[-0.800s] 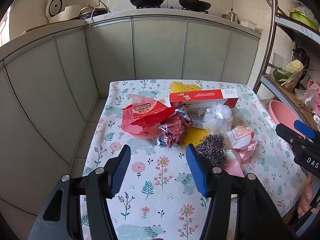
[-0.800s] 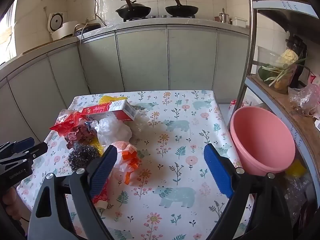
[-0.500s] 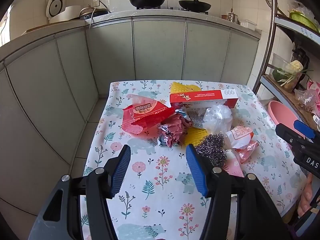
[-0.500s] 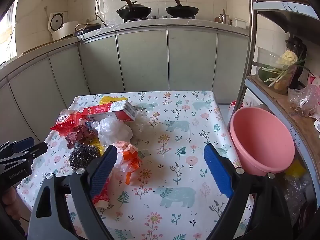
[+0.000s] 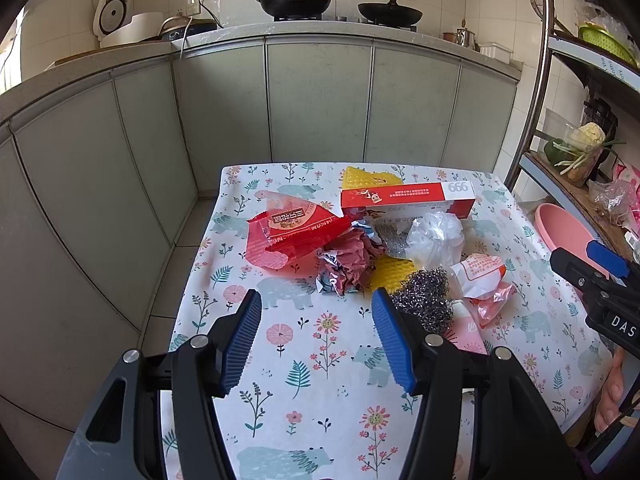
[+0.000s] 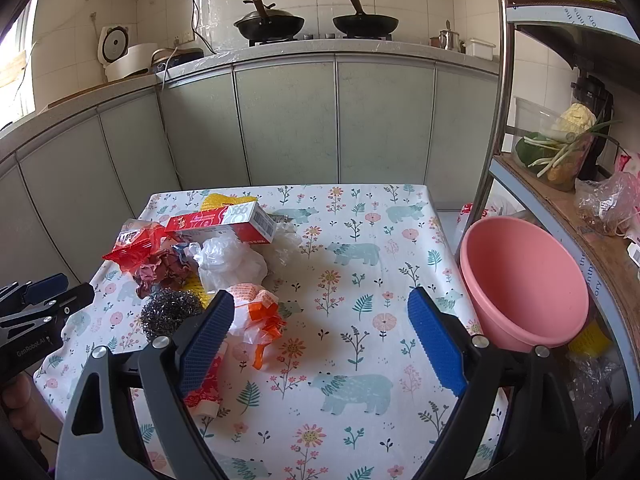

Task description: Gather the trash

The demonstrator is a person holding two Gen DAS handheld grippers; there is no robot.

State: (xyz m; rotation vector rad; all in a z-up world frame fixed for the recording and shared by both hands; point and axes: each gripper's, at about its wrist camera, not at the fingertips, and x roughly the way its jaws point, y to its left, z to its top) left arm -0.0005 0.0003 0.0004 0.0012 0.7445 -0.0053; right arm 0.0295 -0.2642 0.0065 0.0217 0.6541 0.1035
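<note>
Floral table [image 6: 360,364] carries your trash pile [image 5: 360,240] far left, pink basin [image 6: 524,280] off its right edge. Both your left gripper [image 5: 316,340] and right gripper [image 6: 320,340] hover spread apart, empty. Crumpled wrappers overlap; you could drag neighbours off the edge.

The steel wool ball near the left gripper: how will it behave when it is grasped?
The steel wool ball looks like loose wire coils, so it probably squashes and weighs little. Its rough surface should not slip. Being round, it may roll if pushed.
</note>
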